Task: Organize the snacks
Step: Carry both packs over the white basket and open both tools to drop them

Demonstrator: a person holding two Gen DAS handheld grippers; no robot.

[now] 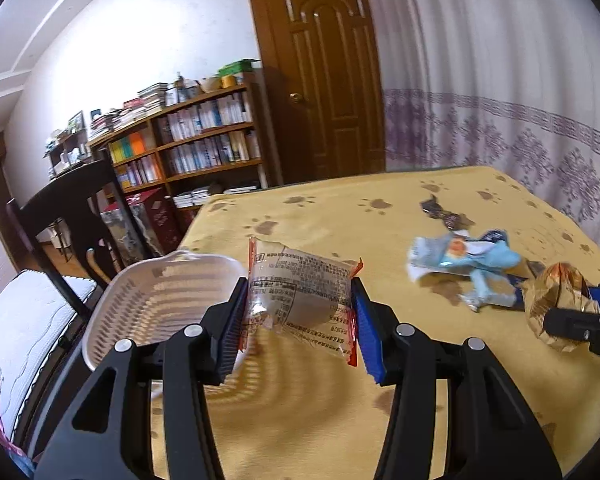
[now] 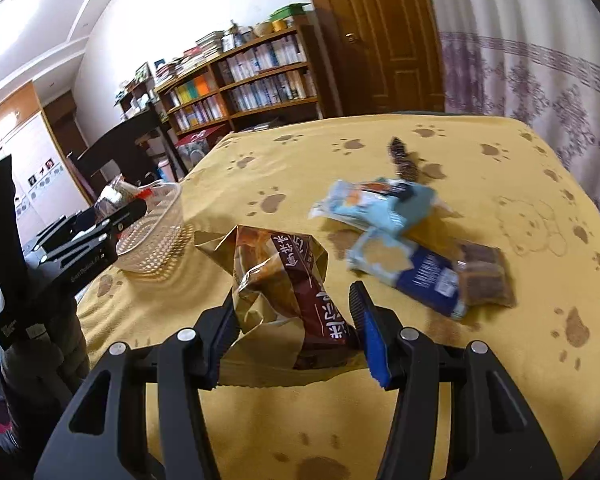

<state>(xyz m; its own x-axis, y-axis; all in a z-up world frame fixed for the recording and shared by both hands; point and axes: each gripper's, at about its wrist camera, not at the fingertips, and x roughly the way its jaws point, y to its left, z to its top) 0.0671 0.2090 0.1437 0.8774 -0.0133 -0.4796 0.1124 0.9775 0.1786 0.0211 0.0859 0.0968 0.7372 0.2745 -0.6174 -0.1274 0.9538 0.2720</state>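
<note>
My left gripper [image 1: 298, 292] is shut on a clear snack packet with orange edges [image 1: 300, 300], held above the table just right of a white slotted basket [image 1: 160, 300]. In the right wrist view that left gripper [image 2: 100, 232] hovers at the basket [image 2: 152, 236]. My right gripper [image 2: 294, 300] is shut on a crinkled gold-and-brown snack bag [image 2: 284, 280], which shows at the right edge of the left wrist view as the gold bag [image 1: 556, 300]. Light blue packets [image 2: 380, 204], a navy-and-white packet [image 2: 412, 272] and a brown cake packet [image 2: 484, 276] lie on the yellow paw-print tablecloth [image 2: 500, 380].
A small dark wrapped candy [image 2: 400, 156] lies further back on the table. A dark wooden chair [image 1: 72, 216] stands at the table's left edge behind the basket. A bookshelf [image 1: 204, 140], a brown door [image 1: 324, 80] and a curtain [image 1: 500, 80] lie beyond.
</note>
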